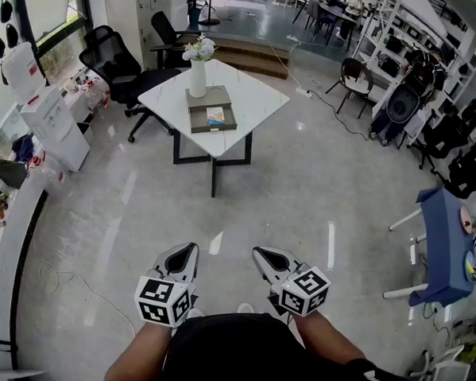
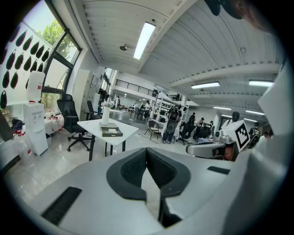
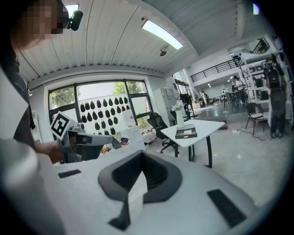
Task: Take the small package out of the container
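Closest to the person, the left gripper (image 1: 190, 249) and the right gripper (image 1: 259, 253) are hanging side by side at waist height over the pale polished floor (image 1: 302, 190). The head view is showing only their grey backs and marker cubes. Each gripper view is showing its own dark pads pressed together with nothing between them, the left gripper (image 2: 147, 151) and the right gripper (image 3: 141, 153) alike.

Well beyond them, at twelve o'clock, the square white table (image 1: 249, 105) is standing. On it the shallow dark grey tray-like container (image 1: 194, 120) is holding the small blue-and-white package (image 1: 215, 116), plain from above but only a pale speck in the gripper views. The white vase of flowers (image 1: 197, 78) is standing at the tray's twelve o'clock, and a black office chair (image 1: 116, 61) at the table's ten o'clock.
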Tool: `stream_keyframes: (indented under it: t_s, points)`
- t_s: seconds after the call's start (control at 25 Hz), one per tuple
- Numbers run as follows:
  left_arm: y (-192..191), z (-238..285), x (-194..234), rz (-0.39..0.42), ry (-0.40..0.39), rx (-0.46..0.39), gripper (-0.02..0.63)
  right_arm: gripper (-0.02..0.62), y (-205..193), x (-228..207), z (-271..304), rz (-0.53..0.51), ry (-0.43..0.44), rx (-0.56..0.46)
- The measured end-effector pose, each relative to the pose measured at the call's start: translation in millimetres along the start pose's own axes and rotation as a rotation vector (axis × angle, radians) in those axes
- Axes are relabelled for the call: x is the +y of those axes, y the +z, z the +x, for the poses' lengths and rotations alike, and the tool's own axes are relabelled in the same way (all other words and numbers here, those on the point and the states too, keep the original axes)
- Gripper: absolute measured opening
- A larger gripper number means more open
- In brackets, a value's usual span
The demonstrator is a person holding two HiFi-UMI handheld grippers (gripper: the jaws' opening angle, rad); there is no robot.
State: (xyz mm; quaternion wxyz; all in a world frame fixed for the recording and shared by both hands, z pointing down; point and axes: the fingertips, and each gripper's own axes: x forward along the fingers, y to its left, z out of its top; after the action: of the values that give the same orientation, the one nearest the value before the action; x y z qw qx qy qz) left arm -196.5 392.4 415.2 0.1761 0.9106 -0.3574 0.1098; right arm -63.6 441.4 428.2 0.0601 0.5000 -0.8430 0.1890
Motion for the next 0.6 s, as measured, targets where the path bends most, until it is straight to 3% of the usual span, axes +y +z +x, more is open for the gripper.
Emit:
stream_keyframes:
  t_s: [0.4, 0.6]
  points:
    - [1, -6, 4, -0.002, 0.006, -0.012, 0.003, -0.002, -1, 6, 6, -0.014, 0.008, 0.001]
    - [-4, -7, 4, -0.016, 0.008, -0.007, 0.003, 0.000, -4, 12, 7, 0.037, 0.035, -0.017]
